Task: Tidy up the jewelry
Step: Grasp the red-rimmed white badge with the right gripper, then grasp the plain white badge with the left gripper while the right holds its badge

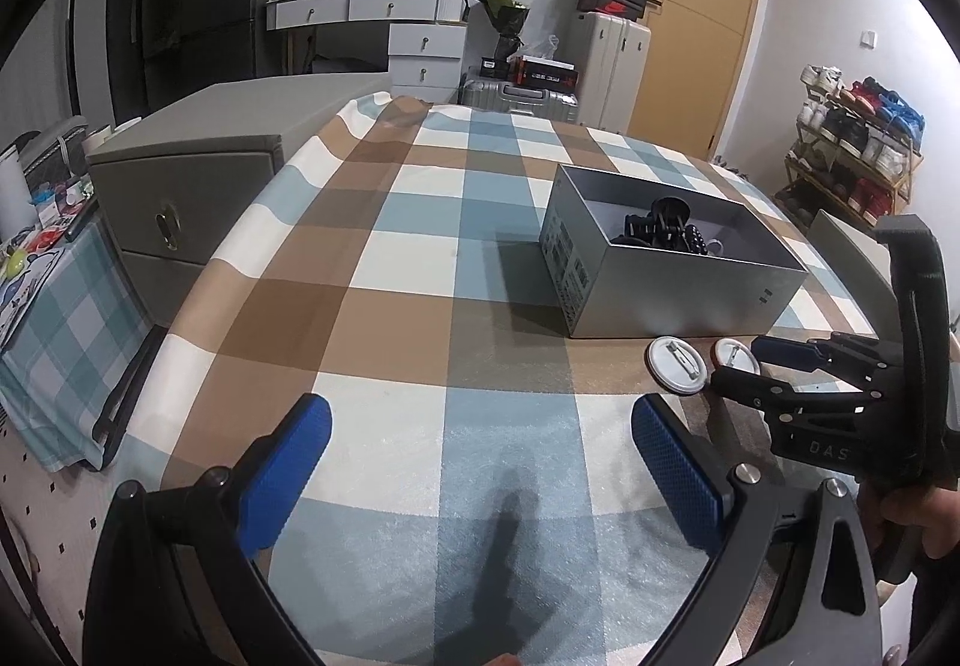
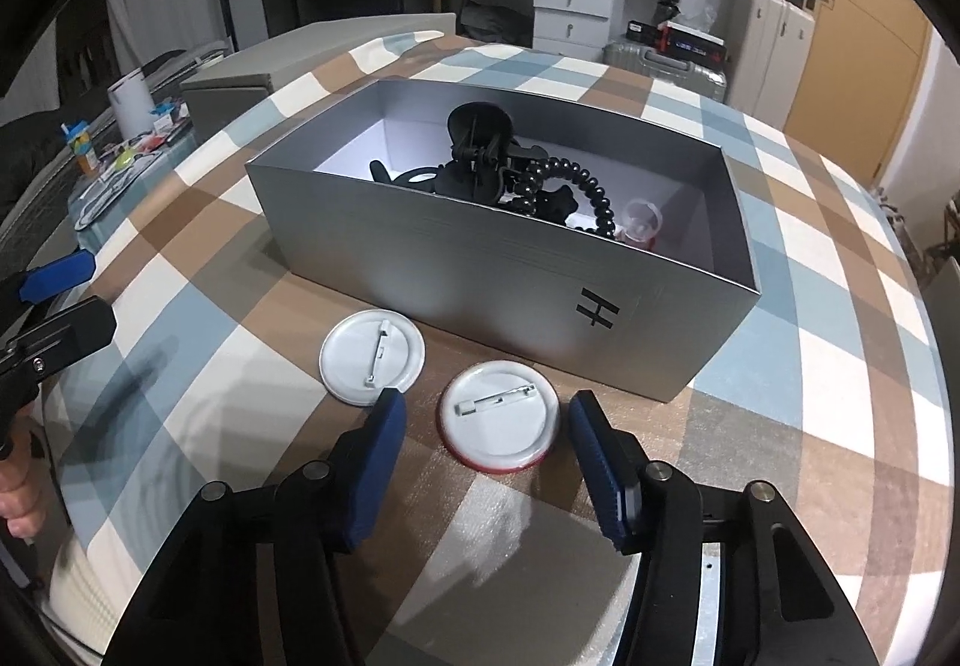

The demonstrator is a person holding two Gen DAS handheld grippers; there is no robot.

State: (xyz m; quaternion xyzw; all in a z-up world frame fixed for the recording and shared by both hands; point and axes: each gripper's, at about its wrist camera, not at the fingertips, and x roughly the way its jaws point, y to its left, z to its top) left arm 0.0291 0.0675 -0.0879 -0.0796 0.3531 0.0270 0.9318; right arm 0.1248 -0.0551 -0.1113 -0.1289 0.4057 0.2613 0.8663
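A silver box [image 2: 480,270] stands on the checked tablecloth and holds black hair clips, a black bead bracelet [image 2: 576,186] and a small clear piece [image 2: 642,222]. Two round pin badges lie face down in front of it: a white one [image 2: 372,357] and a red-rimmed one [image 2: 499,415]. My right gripper [image 2: 487,462] is open, its blue fingers on either side of the red-rimmed badge, low over the cloth. My left gripper [image 1: 480,462] is open and empty over the cloth, left of the badges [image 1: 677,365]. The box also shows in the left wrist view [image 1: 678,294], and so does the right gripper [image 1: 750,366].
A grey drawer cabinet [image 1: 180,210] stands beside the table's left edge. A side table with clutter [image 1: 36,246] is further left. Suitcases [image 1: 612,48], a white dresser [image 1: 420,36] and a shoe rack [image 1: 858,144] are beyond the table.
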